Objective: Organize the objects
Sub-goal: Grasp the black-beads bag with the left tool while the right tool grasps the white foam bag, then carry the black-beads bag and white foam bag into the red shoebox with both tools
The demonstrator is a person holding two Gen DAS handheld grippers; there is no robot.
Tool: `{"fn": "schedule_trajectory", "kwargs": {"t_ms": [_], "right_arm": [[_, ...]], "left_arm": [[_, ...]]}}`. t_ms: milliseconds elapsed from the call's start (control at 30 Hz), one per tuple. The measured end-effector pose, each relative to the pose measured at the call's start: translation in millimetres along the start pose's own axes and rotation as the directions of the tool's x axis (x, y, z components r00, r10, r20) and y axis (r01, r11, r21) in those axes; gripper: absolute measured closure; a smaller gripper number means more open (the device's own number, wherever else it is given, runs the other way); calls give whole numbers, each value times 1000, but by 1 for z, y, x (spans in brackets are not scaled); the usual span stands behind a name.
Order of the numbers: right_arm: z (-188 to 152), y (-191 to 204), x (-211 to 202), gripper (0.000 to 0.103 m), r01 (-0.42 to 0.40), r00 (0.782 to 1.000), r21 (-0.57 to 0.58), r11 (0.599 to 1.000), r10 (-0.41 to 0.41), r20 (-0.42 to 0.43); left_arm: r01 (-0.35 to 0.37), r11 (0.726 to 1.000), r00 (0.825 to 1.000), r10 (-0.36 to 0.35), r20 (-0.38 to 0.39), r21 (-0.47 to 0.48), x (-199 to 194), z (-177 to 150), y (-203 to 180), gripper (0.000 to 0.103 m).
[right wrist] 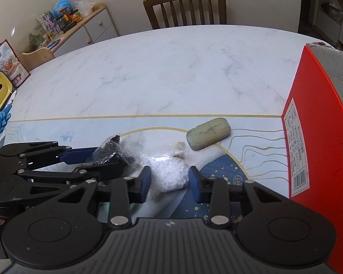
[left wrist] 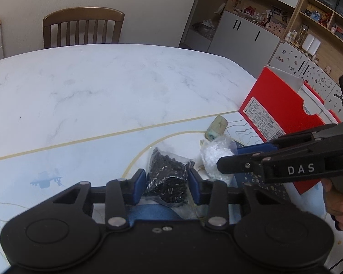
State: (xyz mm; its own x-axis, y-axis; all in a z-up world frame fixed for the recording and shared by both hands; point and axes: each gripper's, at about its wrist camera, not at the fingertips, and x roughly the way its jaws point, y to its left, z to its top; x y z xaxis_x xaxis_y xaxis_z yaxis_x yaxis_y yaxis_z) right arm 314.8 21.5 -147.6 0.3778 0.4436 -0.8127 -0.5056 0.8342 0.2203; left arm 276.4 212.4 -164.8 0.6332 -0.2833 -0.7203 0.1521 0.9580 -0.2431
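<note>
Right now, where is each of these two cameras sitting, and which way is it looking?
Left wrist: on the left tool, looking forward over the bag of black bits between its fingers; a hand shows at right.
Right wrist: on the right tool, fingers either side of the bag of white bits.
Both show the red box, green case, chair and marble table.

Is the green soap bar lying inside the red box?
No. In the right wrist view the soap bar lies on the table, apart from the red box, which stands to its right.
</note>
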Motion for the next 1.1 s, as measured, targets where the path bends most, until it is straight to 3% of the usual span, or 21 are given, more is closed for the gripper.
{"fn": "schedule_trajectory", "kwargs": {"t_ms": [133,567,1100], "right_arm": [[-1,5,-5,77,15,1000,-4,1000,-15,24],[-9,9,-56,77,-15,996,39,999,12,90],[-23,-9,-157,77,-26,977,74,997,9,214]], "left_arm": [[-15,1000,1000,15,0,-4,-2,1,-3,67],[-18,999,1000,19,22,-31,-43,8,-19,67],[39,999,997,-39,73,2,-100,34,-100,67]]}}
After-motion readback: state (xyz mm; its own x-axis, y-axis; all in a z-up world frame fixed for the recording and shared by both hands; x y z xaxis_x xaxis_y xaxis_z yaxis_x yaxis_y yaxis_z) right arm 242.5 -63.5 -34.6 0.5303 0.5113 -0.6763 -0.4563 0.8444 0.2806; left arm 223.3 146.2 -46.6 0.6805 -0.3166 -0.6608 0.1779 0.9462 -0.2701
